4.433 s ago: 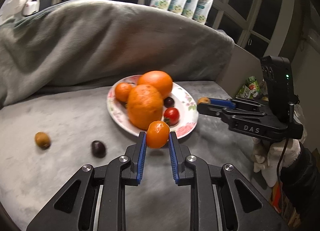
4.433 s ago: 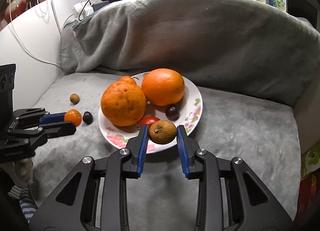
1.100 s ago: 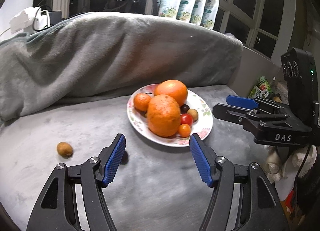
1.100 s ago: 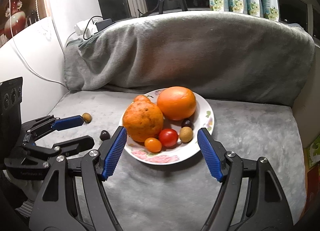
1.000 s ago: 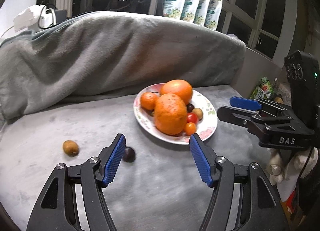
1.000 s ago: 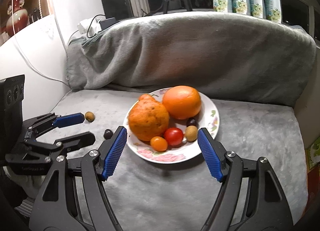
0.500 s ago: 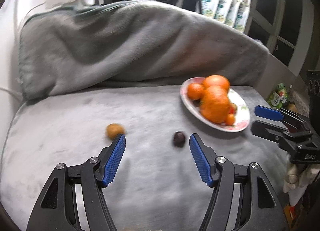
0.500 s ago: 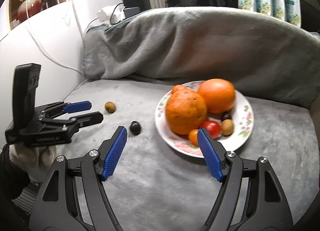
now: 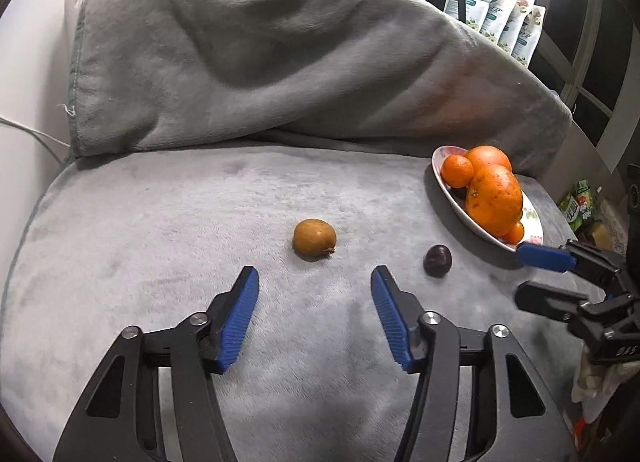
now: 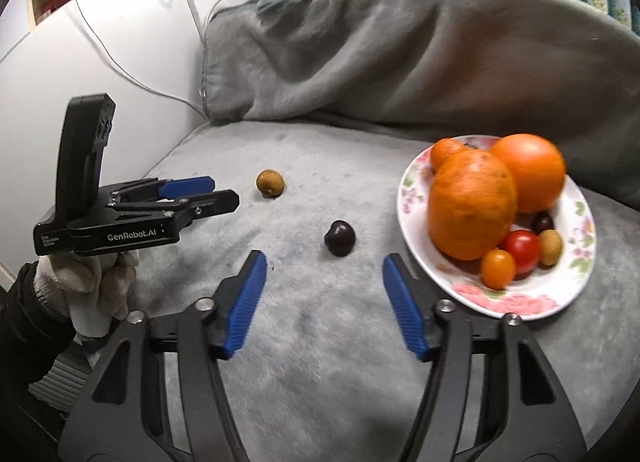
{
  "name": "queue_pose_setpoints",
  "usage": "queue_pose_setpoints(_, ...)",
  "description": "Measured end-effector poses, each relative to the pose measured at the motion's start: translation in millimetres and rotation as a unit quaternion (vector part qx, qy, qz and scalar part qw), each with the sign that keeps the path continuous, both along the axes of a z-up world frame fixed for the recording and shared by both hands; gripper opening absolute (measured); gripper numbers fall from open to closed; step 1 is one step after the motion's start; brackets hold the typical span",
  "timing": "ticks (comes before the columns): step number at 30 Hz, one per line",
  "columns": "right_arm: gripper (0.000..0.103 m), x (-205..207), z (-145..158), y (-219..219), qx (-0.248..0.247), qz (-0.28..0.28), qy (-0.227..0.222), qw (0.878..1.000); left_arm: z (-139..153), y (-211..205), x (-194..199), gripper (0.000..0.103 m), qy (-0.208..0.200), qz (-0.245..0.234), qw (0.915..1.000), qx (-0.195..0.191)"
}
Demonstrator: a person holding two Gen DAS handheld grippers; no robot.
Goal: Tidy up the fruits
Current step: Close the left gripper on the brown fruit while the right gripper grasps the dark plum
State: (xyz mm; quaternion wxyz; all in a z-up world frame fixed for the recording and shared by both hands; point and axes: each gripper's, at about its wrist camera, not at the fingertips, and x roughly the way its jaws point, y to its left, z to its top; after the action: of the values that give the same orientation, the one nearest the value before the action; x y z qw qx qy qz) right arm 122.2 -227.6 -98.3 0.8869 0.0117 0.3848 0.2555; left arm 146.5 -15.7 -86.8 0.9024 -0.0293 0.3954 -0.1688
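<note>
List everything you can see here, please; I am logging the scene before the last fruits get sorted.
plate: 1, white with pink flowers, right side of the blanket
large oranges: 2, orange, on the plate
small orange: 1, at the plate's back
red tomato: 1, on the plate
orange tomato: 1, plate's front
dark cherry: 1, loose on the blanket
brown fruit: 1, loose on the blanket
grey blanket: 1, covering seat and backrest
left gripper: open, facing the brown fruit
right gripper: open, facing the cherry
</note>
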Motion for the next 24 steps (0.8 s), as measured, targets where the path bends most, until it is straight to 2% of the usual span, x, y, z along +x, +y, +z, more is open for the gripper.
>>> queue_pose_setpoints(2, 0.061, 5.8, -4.8, 4.9, -0.002, 0.000, 0.007, 1.000, -1.3, -0.6, 3.4, 0.051, 0.003, -0.001, 1.0000, -0.002)
queue_pose_setpoints(3, 0.057, 7.9, -6.7, 7.6, -0.003, 0.000, 0.011, 1.000, -1.8, -0.5, 5.2, 0.046, 0.005, -0.002, 1.0000, -0.005)
queue_pose_setpoints(5, 0.050, 13.0, -10.5, 11.6, -0.004, 0.002, 0.019, 1.000, -3.5, 0.3, 9.0, 0.045, 0.009, -0.003, 0.9999, -0.009)
queue_pose_setpoints(8, 0.050, 20.1, -15.8, 18.4, -0.014, 0.000, 0.022, 1.000, -6.1, -0.3, 14.1, 0.040, 0.014, -0.006, 0.9998, -0.012)
queue_pose_setpoints(11, 0.048, 25.4, -20.7, 22.5, -0.024, -0.004, 0.026, 0.999, -7.8, -0.9, 18.0, 0.040, 0.019, -0.008, 0.9997, -0.014)
queue_pose_setpoints(12, 0.043, 27.5, -22.5, 23.9, -0.025, -0.004, 0.029, 0.999, -8.3, -1.1, 19.7, 0.040, 0.020, -0.008, 0.9997, -0.014)
queue_pose_setpoints(14, 0.040, 31.7, -26.2, 27.2, -0.028, -0.003, 0.036, 0.999, -8.9, -1.0, 22.5, 0.040, 0.022, -0.008, 0.9996, -0.016)
queue_pose_setpoints(24, 0.039, 41.8, -33.2, 36.3, -0.048, -0.009, 0.038, 0.998, -17.4, -5.1, 43.2, 0.040, 0.036, -0.009, 0.9992, -0.015)
